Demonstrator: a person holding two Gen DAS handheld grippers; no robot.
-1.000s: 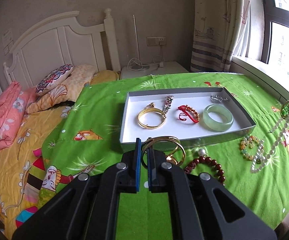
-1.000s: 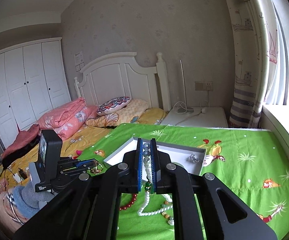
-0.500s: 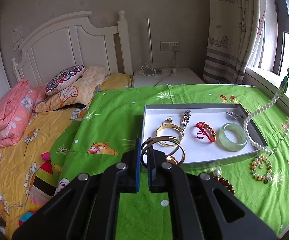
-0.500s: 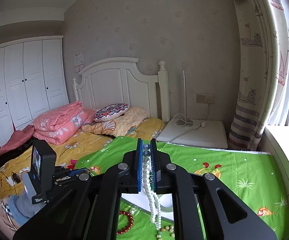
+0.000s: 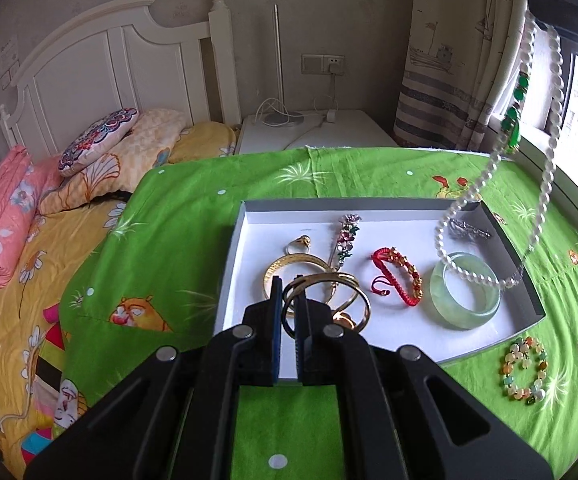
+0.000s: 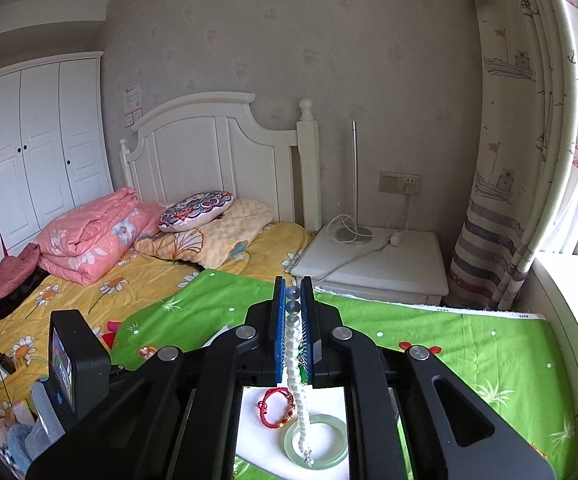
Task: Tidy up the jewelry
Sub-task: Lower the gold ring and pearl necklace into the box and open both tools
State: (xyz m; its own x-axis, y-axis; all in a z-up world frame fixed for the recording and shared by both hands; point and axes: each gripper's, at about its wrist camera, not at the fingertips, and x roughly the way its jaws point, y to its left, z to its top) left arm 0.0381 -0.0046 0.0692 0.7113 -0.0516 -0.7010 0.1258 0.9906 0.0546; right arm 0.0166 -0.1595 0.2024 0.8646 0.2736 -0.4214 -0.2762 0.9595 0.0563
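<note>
The shallow grey-rimmed white tray [image 5: 236, 248] sat on the bright green printed cloth [image 5: 177, 216] and serves as the landmark here. The left gripper [image 5: 287, 306] was clamped narrow on a set of thin gold bangles [image 5: 329, 292], which hung just over the tray's near-left corner, above a wider gold bracelet [image 5: 289, 266] already lying inside. The right gripper [image 6: 293, 304] was pinched tight on a long white bead necklace with green stones [image 5: 545, 168]; its loop dangled from high above the tray's right side, and the lowest beads appeared to touch the pale green jade bangle [image 5: 465, 292] in the tray's near-right part, though the fisheye makes contact hard to judge. A red cord bracelet with gold beads [image 5: 397, 276] lay between the gold pieces and the jade. A multicoloured bead bracelet [image 5: 523, 372] lay outside, on the cloth beside the tray's near-right corner.

The risks were likely these: the swinging necklace could snag the jade bangle or spill over the tray's right wall if lowered quickly, and the gold bangles, released from this height, might bounce out over the near rim or tangle with the bracelet beneath.
</note>
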